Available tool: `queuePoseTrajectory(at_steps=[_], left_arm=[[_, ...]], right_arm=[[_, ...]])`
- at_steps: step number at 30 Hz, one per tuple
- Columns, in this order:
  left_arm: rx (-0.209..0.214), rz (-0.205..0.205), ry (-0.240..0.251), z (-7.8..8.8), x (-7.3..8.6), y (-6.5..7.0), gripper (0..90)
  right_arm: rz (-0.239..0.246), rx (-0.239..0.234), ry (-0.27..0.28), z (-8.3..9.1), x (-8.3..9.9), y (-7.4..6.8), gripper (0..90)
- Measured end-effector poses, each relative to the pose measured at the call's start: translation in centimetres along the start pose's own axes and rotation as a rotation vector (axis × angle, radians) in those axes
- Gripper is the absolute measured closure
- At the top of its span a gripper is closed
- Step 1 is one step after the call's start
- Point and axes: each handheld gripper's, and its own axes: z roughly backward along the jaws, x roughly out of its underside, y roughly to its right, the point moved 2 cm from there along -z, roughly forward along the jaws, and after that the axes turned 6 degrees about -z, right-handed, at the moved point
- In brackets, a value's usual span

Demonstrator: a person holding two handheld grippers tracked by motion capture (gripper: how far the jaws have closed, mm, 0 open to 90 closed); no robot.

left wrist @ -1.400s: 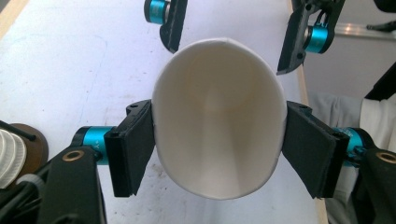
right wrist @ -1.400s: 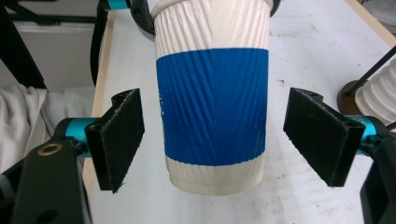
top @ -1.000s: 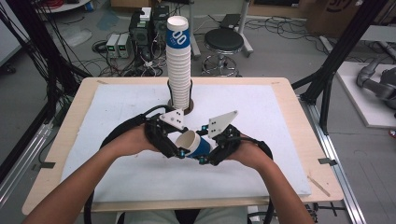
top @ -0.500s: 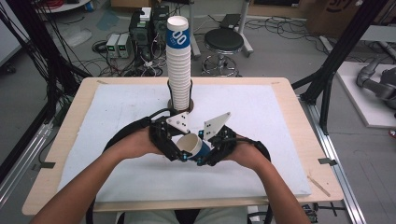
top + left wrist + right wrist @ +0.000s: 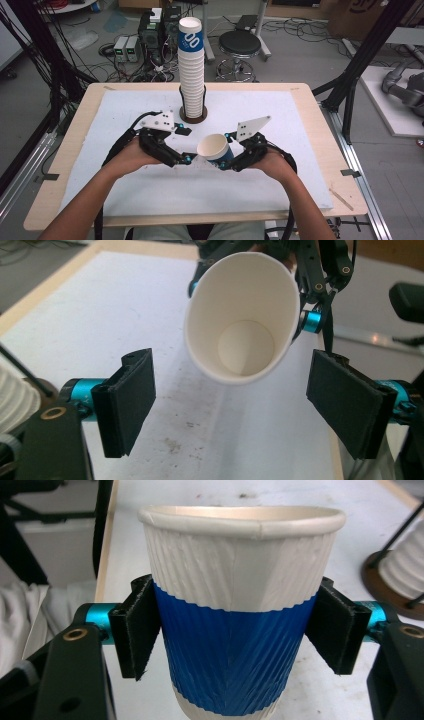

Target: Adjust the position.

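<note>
A ribbed paper cup [image 5: 214, 147], white with a blue band, hangs above the middle of the white mat. My right gripper [image 5: 225, 161] is shut on it; in the right gripper view the two pads press the blue band of the cup [image 5: 235, 610] from both sides. The cup's mouth tilts up and toward my left gripper [image 5: 187, 159]. That gripper is open, and its view looks straight into the empty cup [image 5: 240, 320]. Its pads [image 5: 130, 400] stand apart just short of the rim, not touching it.
A tall stack of matching cups [image 5: 191, 65] stands in a round dark holder [image 5: 193, 116] at the mat's far middle, just behind both grippers. The wooden table edge [image 5: 320, 130] frames the mat. Cables, a stool and equipment lie on the floor beyond.
My left gripper has drawn back to the left, away from the cup. The cup stays in the right gripper, shifted slightly right with its mouth turned more upward.
</note>
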Motion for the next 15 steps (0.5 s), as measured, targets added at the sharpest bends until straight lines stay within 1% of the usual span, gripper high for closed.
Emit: queuePoseTrajectory(at_steps=[2, 3, 4, 5, 7, 9, 13, 15], left_arm=[[-0.027, 0.027, 0.045, 0.6, 0.6, -0.2, 19.8], [-0.037, 0.031, 0.057, 0.9, 0.8, -0.3, 19.8], [-0.054, 0.044, 0.078, 1.3, 1.2, -0.4, 19.8], [-0.065, 0.051, 0.092, 1.5, 1.5, -0.5, 19.7], [-0.085, 0.081, 0.133, 1.9, 2.2, -0.7, 19.5], [-0.105, 0.089, 0.153, 2.2, 2.8, -0.8, 18.8], [-0.150, 0.111, 0.210, 2.7, 3.9, -0.9, 18.7], [-0.171, 0.120, 0.239, 3.0, 4.3, -1.0, 18.7]], right_arm=[[-0.014, 0.011, 0.030, 0.4, 0.3, 0.2, 28.2], [-0.023, 0.017, 0.045, 0.6, 0.4, 0.3, 28.2], [-0.022, 0.025, 0.056, 0.8, 0.6, 0.4, 28.0], [-0.028, 0.031, 0.080, 1.0, 0.8, 0.4, 28.0], [-0.041, 0.047, 0.106, 1.4, 1.1, 0.5, 27.9], [-0.041, 0.064, 0.128, 1.7, 1.4, 0.6, 27.9], [-0.058, 0.099, 0.182, 2.2, 2.0, 0.6, 27.7], [-0.057, 0.121, 0.201, 2.5, 2.4, 0.6, 27.7]])
